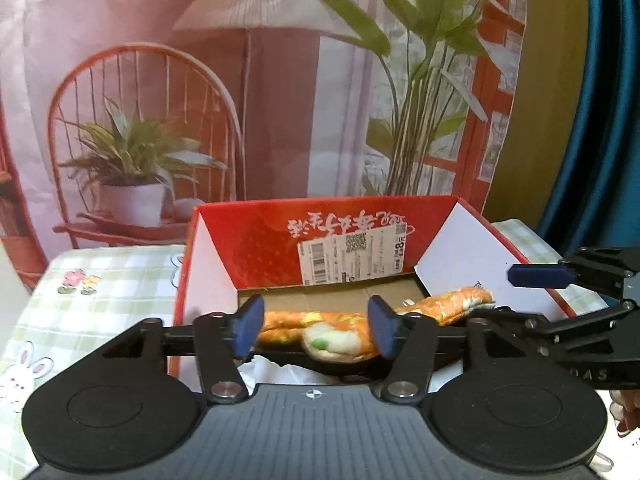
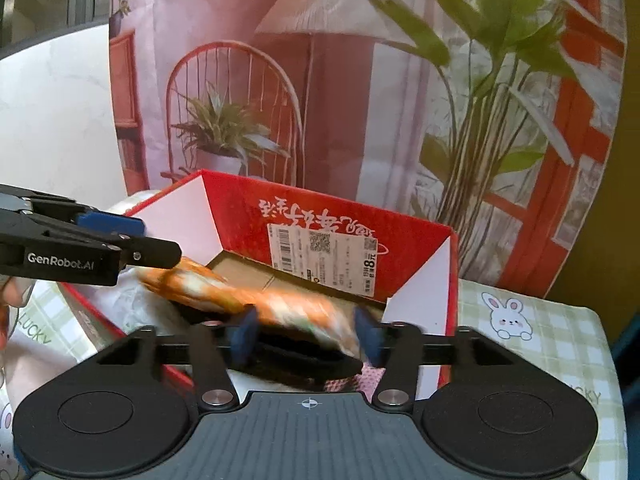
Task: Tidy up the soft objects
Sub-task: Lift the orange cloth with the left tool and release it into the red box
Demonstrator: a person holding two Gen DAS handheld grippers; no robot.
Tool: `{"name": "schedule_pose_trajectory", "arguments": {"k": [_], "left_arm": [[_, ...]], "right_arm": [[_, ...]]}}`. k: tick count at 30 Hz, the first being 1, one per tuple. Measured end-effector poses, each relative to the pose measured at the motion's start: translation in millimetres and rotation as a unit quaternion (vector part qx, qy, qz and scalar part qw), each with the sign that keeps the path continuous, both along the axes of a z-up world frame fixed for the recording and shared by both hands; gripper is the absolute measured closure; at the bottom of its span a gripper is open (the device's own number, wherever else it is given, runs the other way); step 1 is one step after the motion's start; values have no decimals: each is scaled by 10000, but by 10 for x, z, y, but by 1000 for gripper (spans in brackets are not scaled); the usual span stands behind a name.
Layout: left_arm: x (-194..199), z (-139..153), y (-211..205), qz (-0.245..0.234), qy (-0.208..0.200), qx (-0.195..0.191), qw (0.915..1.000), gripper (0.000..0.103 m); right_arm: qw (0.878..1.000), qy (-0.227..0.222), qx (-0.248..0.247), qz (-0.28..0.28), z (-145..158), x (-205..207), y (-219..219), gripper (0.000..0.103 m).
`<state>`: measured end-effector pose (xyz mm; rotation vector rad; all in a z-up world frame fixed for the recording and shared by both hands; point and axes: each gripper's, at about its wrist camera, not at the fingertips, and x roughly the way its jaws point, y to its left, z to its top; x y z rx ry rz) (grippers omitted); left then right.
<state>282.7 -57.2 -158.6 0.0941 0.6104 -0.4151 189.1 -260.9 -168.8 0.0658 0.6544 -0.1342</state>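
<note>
The worktop point(image 1: 120, 280), covered in a pale green checked cloth printed with small flowers and white rabbits, carries an open red cardboard box point(image 1: 248, 248) with white inner flaps, a brown floor and a white shipping label point(image 1: 352, 258) stuck on its far inner wall below upside-down white lettering. At the left of the box, seen from the left wrist view, the left gripper point(image 1: 316, 328) hangs over the near rim with its 2 blue-padded fingers spread apart; a soft, padded orange cloth item point(image 1: 344, 332) with green and cream patches lies between them, and the pads do not press on it, so the gripper stands released. The cloth item stretches across the inside of the box as a long folded roll, its right end lying near the white right flap. Crumpled white material point(image 1: 280, 368) shows beneath it. Further right, the right gripper point(image 2: 306, 336) likewise hovers over the box with its blue pads parted, the blurred right end of the same orange item between them and not clamped, so it too stands released. In that view the left gripper enters from the left edge as a black arm marked with white lettering. Behind the box hangs a printed backdrop point(image 1: 280, 80) showing a red chair, potted plants and a lamp.
</note>
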Motion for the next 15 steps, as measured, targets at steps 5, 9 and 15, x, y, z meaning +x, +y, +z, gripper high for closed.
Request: {"name": "schedule_pose_trajectory", "arguments": {"k": [5,9,15], "left_arm": [[-179,135,61,-86,-3,-97,9999,39],[-366,189,117,-110,106,-105,9998,39],[-680,187,189,-234,246,-221,9992,39]], "right_arm": [[9999,-88,87,-12,76,-158,97,39],[9995,-226,207,17,143,-333,201,39],[9979,-539,347,39,202,-699,379,38]]}}
